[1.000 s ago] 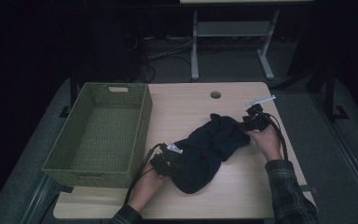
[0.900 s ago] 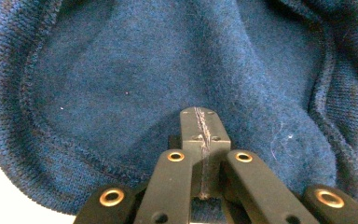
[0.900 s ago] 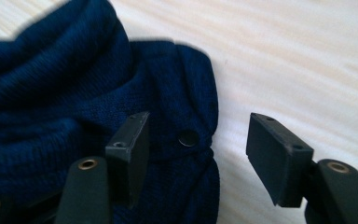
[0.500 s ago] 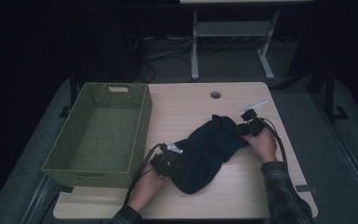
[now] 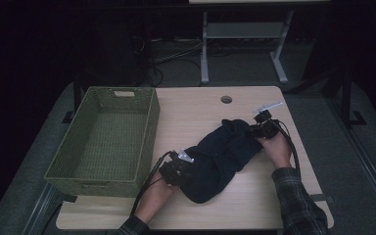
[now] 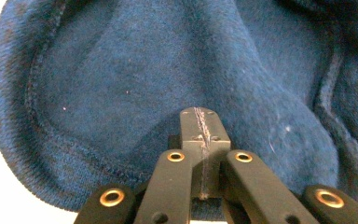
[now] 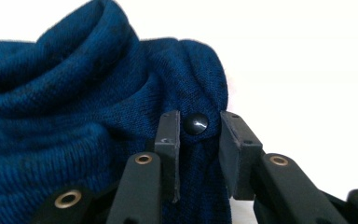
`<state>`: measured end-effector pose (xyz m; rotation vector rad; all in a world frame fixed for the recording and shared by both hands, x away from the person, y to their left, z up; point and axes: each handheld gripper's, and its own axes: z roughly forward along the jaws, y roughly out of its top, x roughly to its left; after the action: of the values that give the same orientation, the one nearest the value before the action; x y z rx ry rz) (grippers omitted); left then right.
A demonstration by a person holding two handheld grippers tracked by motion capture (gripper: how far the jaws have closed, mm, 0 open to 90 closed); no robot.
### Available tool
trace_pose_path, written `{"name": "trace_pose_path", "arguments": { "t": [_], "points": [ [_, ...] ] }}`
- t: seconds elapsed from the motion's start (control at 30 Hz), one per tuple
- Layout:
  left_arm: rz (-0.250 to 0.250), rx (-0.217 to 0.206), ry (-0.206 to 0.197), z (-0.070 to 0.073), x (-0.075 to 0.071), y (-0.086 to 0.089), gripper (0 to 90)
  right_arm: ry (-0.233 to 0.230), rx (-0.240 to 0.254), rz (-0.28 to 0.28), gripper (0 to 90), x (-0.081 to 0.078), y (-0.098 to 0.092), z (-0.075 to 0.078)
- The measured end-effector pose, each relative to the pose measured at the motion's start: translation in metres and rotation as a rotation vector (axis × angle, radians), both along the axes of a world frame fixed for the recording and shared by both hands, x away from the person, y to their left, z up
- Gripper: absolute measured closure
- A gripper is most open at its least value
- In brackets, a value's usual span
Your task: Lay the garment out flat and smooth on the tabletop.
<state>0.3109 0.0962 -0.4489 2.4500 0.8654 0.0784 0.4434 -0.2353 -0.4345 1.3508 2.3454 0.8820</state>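
Observation:
A dark blue knit garment (image 5: 220, 156) lies crumpled on the wooden table (image 5: 196, 112), right of centre. My left gripper (image 5: 190, 169) is at its near-left end, with the jaws together and a thin pinch of the fabric (image 6: 121, 84) caught at the tip (image 6: 200, 116). My right gripper (image 5: 252, 132) is at the garment's far-right end. Its jaws have just been closing, and they now hold a fold of the knit (image 7: 74, 116) that carries a black snap button (image 7: 196, 123); both pads touch the cloth around the gripper's tip (image 7: 198, 140).
A green woven basket (image 5: 149, 127) stands open on the left part of the table, its inside bare. A round cable hole (image 5: 226, 99) sits near the far edge. Cables trail from both grippers. A desk frame (image 5: 204, 54) stands on the floor beyond the table.
The right hand has edged left into the garment's end and its jaws have narrowed onto the fold. The left hand and its gripper have stayed put.

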Motion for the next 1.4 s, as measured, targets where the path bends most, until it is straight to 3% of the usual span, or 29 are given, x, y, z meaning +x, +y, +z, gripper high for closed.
{"name": "trace_pose_path", "arguments": {
  "t": [0.13,0.23,0.3,0.43,0.57,0.67,0.77,0.87,1.03,1.07,1.2,1.4],
  "points": [
    [-0.004,-0.007,0.024,0.001,-0.002,0.0,90.0,-0.001,-0.011,-0.001,69.9,0.004,-0.005,0.007],
    [-0.021,-0.014,0.04,0.001,-0.006,-0.004,90.0,-0.037,-0.039,0.0,69.9,0.007,-0.005,0.013],
    [-0.035,-0.018,0.047,0.001,-0.009,-0.008,90.0,-0.021,-0.053,0.0,69.9,0.013,-0.007,0.014],
    [-0.059,-0.03,0.065,0.001,-0.016,-0.016,90.0,-0.041,-0.071,-0.019,70.1,0.022,-0.008,0.01],
    [-0.088,-0.023,0.056,0.001,-0.023,-0.024,90.0,-0.035,-0.093,-0.035,70.1,0.029,-0.01,-0.002],
    [-0.096,-0.021,0.051,0.001,-0.024,-0.027,90.0,-0.03,-0.052,-0.036,67.4,0.03,-0.011,-0.008],
    [-0.087,-0.05,0.051,0.001,-0.024,-0.026,89.4,-0.041,-0.011,-0.036,56.5,0.027,-0.012,-0.005],
    [-0.076,-0.068,0.053,0.004,-0.022,-0.024,84.1,-0.055,0.023,-0.044,43.4,0.02,-0.014,0.004],
    [-0.055,-0.095,0.016,0.017,-0.019,-0.019,77.3,-0.099,0.071,-0.032,41.5,-0.002,-0.016,0.021],
    [-0.049,-0.099,0.005,0.021,-0.018,-0.017,76.3,-0.09,0.067,-0.026,42.4,-0.006,-0.016,0.023],
    [-0.046,-0.102,-0.028,0.033,-0.01,-0.013,75.7,-0.097,0.073,0.008,55.3,-0.03,-0.016,0.029],
    [-0.027,-0.12,-0.069,0.042,0.012,-0.018,90.0,-0.084,0.099,0.065,75.1,-0.069,-0.013,0.029]
  ]
}}
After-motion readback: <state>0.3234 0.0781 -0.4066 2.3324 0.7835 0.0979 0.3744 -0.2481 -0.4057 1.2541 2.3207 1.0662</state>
